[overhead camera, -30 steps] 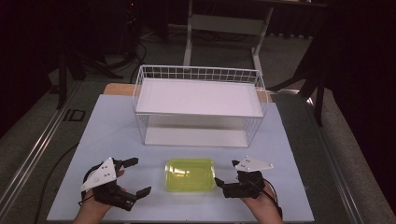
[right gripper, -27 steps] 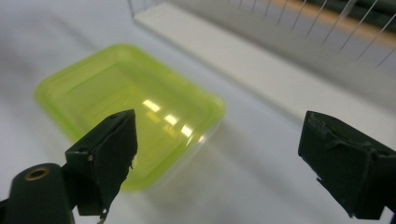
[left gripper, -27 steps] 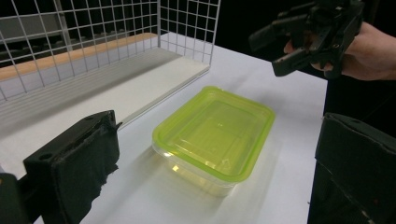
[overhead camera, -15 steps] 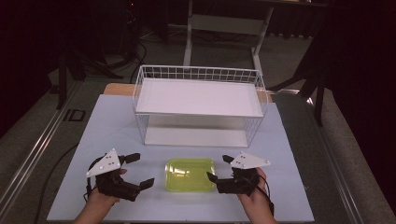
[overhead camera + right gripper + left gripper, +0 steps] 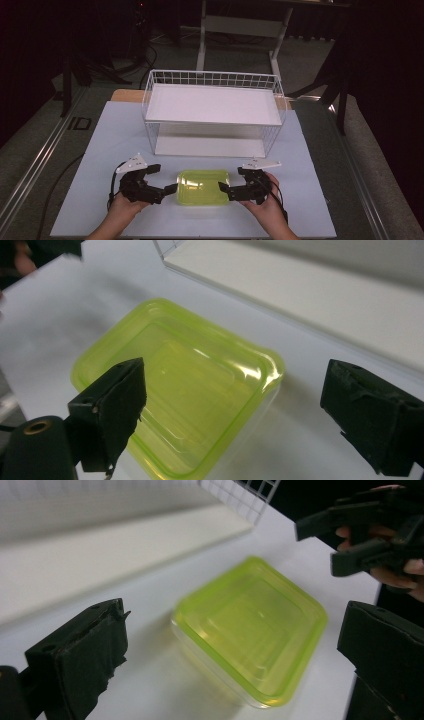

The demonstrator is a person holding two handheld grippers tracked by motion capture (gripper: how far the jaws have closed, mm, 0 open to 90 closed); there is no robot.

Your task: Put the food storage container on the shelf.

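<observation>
Both tongs, left (image 5: 162,181) and right (image 5: 231,182), gape apart flanking the translucent lime-green plastic lidded box (image 5: 203,187); it looks light, stiff, slick — grip its side rims.

One green container (image 5: 203,187), one wire rack (image 5: 212,112), two claws.

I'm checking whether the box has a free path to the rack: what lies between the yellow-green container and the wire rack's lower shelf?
Nothing: in the high view, only bare white tabletop separates the yellow-green container from the wire rack.
</observation>
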